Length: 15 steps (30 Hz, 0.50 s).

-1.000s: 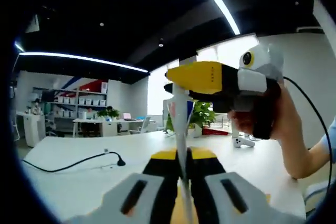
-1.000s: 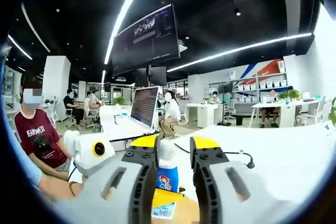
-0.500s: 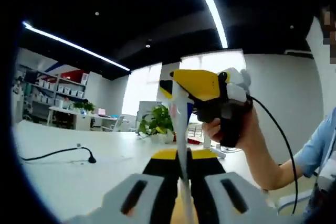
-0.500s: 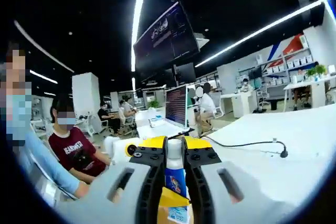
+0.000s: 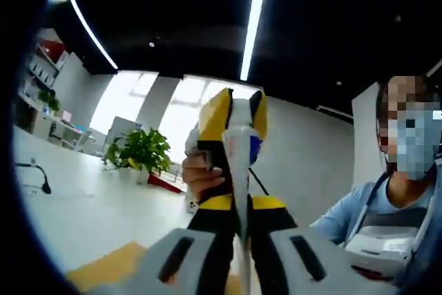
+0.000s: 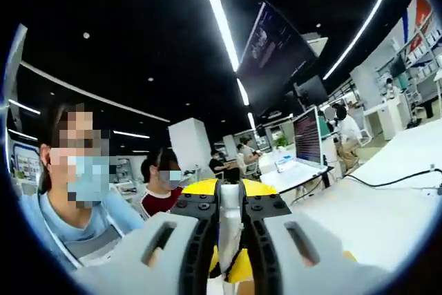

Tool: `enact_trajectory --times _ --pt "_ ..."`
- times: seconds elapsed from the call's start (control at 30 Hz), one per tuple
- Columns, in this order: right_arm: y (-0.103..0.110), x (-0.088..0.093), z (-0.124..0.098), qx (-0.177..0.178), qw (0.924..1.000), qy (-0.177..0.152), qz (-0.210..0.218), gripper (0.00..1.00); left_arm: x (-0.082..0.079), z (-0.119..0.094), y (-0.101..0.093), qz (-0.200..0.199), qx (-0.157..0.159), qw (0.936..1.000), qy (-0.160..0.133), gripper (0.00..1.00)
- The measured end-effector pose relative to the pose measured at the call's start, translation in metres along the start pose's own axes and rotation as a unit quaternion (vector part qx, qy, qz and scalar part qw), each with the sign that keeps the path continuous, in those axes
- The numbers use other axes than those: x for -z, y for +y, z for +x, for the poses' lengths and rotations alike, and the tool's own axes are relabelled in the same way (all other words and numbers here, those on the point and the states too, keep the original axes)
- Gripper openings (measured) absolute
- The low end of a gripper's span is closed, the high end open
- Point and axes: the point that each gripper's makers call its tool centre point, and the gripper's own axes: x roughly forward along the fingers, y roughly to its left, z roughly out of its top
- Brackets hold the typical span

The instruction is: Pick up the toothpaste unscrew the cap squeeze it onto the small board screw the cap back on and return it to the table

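Gripping the toothpaste tube (image 5: 239,170) edge-on between closed jaws, the left gripper (image 5: 241,205) holds its flat tail, with the tube rising toward the right gripper (image 5: 233,119).

Right gripper (image 6: 229,206): jaws clenched on the white cap end (image 6: 229,205) of the tube; a second ago they stood apart around it. The hand (image 5: 200,173) on the right gripper has since rolled, so the yellow tips now face the left gripper view end-on.

Judgement: cap-unscrewing step under way; squeezing not yet begun.

Table (image 5: 76,219): white, with a yellowish board corner (image 5: 110,271), its extent cut off.

Indistinct: whether the cap has loosened; thread and nozzle hidden by the jaws.
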Motion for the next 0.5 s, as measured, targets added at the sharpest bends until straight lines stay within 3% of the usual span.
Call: enact_trajectory --times 0.13,0.23,0.4,0.5 --pt "0.015 -0.001 0.0 -0.091 0.9944 -0.033 0.042 0.11 0.003 0.004 -0.017 -0.023 0.05 0.9985 0.003 0.05" --pt "0.019 -0.004 -0.003 -0.136 0.9863 -0.06 0.072 0.11 0.004 0.005 -0.021 -0.033 0.062 0.9976 0.0 0.05" --pt "0.018 0.001 -0.004 -0.164 0.9798 -0.064 0.095 0.11 0.01 0.008 -0.022 -0.025 0.054 0.9981 0.017 0.05" --pt "0.021 0.001 -0.004 -0.172 0.9797 -0.068 0.076 0.12 0.013 0.009 -0.019 0.001 0.035 0.999 0.027 0.05"
